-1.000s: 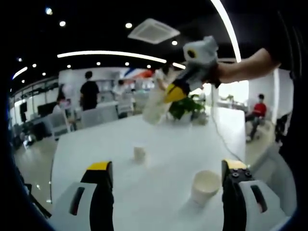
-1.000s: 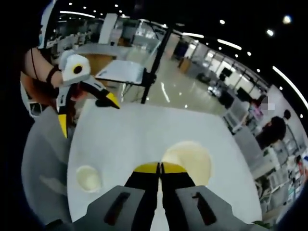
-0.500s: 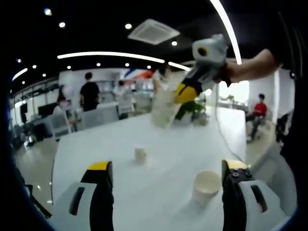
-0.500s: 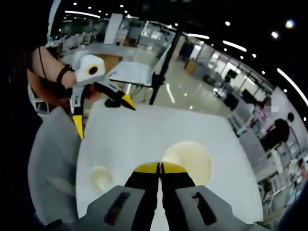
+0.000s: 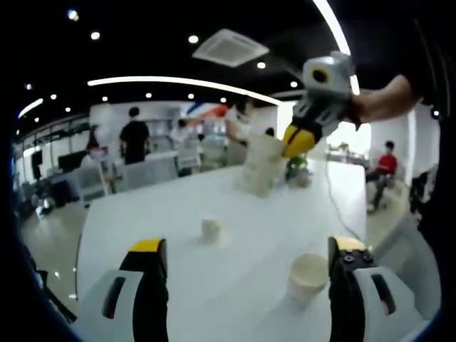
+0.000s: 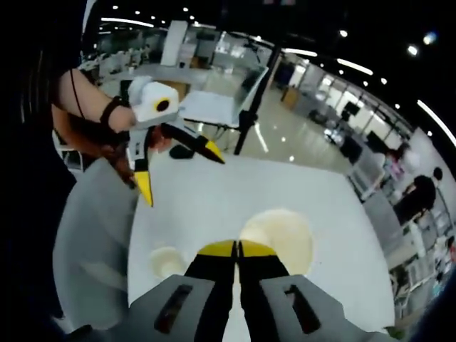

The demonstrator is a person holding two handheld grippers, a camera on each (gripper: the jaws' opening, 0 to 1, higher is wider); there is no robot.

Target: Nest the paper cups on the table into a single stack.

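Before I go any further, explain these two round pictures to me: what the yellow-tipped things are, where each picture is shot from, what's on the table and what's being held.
There is no robot here. A person holds a hand tool with two yellow-tipped jaws in each hand, and a small camera rides on each tool, looking forward along its jaws.

In the left gripper view, the left gripper has its jaws wide apart and holds nothing. On the white table stand two paper cups: a near cup and a small far cup. Higher up, the right gripper carries a third cup in the air.

The right gripper view looks down from that tool. Its jaws are shut on the rim of the carried cup, whose open mouth shows beyond them. The left gripper appears there too, open, above the table.
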